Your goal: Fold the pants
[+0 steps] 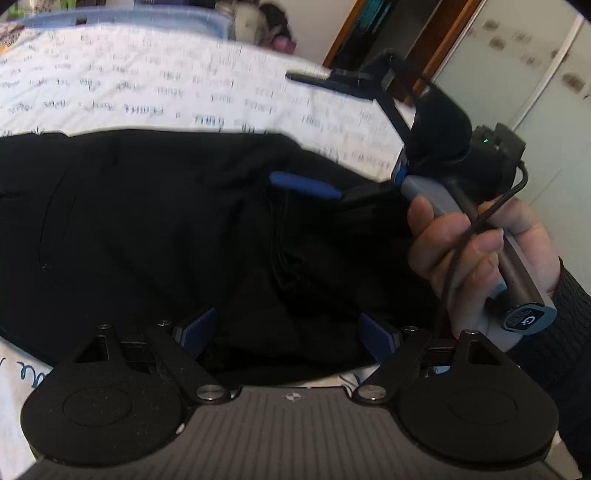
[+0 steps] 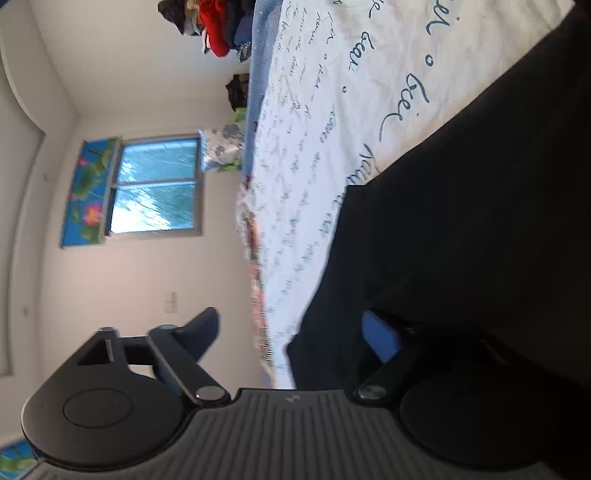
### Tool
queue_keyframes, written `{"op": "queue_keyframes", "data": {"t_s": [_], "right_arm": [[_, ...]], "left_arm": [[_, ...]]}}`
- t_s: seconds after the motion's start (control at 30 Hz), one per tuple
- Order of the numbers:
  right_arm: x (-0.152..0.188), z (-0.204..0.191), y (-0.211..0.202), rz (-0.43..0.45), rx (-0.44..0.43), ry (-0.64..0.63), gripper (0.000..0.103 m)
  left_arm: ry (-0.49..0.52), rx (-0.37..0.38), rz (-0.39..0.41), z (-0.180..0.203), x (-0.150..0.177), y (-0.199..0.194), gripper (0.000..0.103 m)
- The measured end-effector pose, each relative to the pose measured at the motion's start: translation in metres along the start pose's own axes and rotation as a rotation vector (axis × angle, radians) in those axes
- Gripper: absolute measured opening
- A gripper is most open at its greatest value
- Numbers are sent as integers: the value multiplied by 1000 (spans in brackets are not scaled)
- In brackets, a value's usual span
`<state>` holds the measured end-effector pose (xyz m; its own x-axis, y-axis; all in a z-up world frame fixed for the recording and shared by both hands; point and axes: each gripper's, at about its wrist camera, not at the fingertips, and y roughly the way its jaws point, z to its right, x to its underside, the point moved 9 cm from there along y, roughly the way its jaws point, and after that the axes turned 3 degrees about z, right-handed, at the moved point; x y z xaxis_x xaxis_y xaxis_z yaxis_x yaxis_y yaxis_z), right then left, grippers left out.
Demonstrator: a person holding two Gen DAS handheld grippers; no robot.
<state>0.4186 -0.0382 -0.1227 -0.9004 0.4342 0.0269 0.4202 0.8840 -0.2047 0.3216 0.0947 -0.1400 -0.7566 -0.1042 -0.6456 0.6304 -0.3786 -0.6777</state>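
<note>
Black pants (image 1: 166, 229) lie spread on a white bed sheet (image 1: 147, 81) printed with script. My left gripper (image 1: 288, 332) hovers low over their near part, its blue pads (image 1: 199, 328) wide apart and open, with only loose fabric below them. A hand (image 1: 476, 243) holds the right gripper on its side at the right. One blue finger (image 1: 303, 184) of it rests on the pants and the other stands above the sheet. In the right wrist view the right gripper (image 2: 291, 332) is open. The pants' edge (image 2: 306, 343) sits between its jaws, and one pad (image 2: 380, 336) lies against the cloth.
A pile of clothes (image 2: 218, 26) sits at the far end of the bed, beyond its blue edge (image 2: 258, 74). A window (image 2: 155, 184) and a bare wall lie past the bed. A brown door frame (image 1: 443, 44) and pale cupboard doors stand at the right.
</note>
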Motion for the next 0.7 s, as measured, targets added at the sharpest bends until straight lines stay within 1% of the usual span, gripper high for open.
{"op": "queue_keyframes", "data": {"t_s": [0.07,0.1,0.13,0.17,0.23,0.3,0.33,0.37,0.43,0.47,0.53,0.57,0.6,0.63,0.67,0.7], "right_arm": [[3,-6,-4,-29,45,-57,84],[6,-11,-11,-19,65,-79,87],[8,-17,-22,-6,63,-90,91],[12,-26,-32,-10,39,-108,95],[24,-45,-64,-19,-30,-177,96],[24,-52,-97,19,-20,-228,101],[18,-53,-109,48,-6,-237,101],[10,-54,-116,71,1,-236,101],[-7,-51,-129,110,14,-207,101],[-16,-48,-130,131,24,-193,101],[-24,-38,-135,143,36,-185,101],[-28,-28,-134,146,61,-172,101],[-31,-15,-130,147,92,-160,101],[-32,-3,-129,140,121,-152,101],[-34,10,-119,127,132,-151,100],[-33,11,-121,138,105,-180,101]], "left_arm": [[-23,6,3,-5,-2,-5,88],[-37,-7,2,-6,-4,-9,85],[-45,-16,11,-5,-8,-17,85],[-34,0,38,1,-14,-26,87],[17,50,104,18,-27,-42,90],[54,90,132,36,-33,-44,95],[76,114,132,45,-34,-38,95],[98,122,124,53,-33,-30,95],[135,114,90,63,-28,-8,95],[144,122,69,66,-25,3,95],[126,101,-1,61,-15,24,92],[106,95,-34,56,-11,33,92],[85,101,-42,50,-7,38,94],[69,111,-33,45,-5,40,94],[62,118,-24,50,-3,40,94],[62,124,-16,48,-4,41,94]]}}
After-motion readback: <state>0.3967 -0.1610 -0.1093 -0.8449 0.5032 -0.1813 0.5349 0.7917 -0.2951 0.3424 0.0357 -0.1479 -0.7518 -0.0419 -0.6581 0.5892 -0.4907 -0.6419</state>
